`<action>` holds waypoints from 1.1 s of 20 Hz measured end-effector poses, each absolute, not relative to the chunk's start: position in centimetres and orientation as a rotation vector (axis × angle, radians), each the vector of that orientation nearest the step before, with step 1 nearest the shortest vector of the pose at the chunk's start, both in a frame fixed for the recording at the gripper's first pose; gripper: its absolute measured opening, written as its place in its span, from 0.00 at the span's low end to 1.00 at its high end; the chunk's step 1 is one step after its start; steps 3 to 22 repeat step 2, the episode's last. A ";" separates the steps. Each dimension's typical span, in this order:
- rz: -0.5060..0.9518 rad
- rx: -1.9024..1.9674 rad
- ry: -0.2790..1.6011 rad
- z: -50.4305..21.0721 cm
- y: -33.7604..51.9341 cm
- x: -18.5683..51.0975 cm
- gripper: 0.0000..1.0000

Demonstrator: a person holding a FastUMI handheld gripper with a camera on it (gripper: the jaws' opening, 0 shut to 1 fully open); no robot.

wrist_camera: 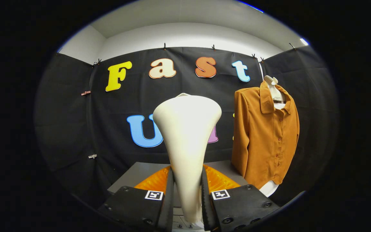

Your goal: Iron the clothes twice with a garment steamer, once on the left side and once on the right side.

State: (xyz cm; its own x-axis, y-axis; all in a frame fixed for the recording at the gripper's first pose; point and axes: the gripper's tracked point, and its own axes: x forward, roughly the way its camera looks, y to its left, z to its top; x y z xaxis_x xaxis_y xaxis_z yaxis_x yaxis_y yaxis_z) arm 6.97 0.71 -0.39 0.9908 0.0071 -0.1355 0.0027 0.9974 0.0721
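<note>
Cream plastic stood out in the gripper view: the steamer [187, 135] rose upright between the two fingers of the tongs [187, 196], narrow where they pinched it and flaring to a broad head above. Both fingers [169, 199] pressed against its slim handle from either side, so the tongs were closed down to the handle's width and had firm hold of the steamer. Each finger block carried a small square marker [154, 195] on its top face.

Beyond the fingers lay a grey counter [140, 172], with an orange ribbed part [155, 181] showing just behind the fingers on both sides of the handle; what it belonged to could not be told.

To the right of the steamer and farther back, a rust-brown shirt [266, 135] hung on a pale hanger [274, 87], apart from the steamer head. It was buttoned down the front, its collar open, one sleeve hanging straight beside the body, and its hem reaching down near the counter's right end. Black cloth [69, 122] walled the booth behind everything, clipped along its top under a white wall [185, 35].
</note>
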 end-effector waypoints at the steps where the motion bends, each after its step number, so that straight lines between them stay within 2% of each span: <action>1: 0.002 0.071 0.135 -0.3 0.6 6.9 0.40; 22: 0.002 0.070 0.133 -0.3 0.6 6.9 0.40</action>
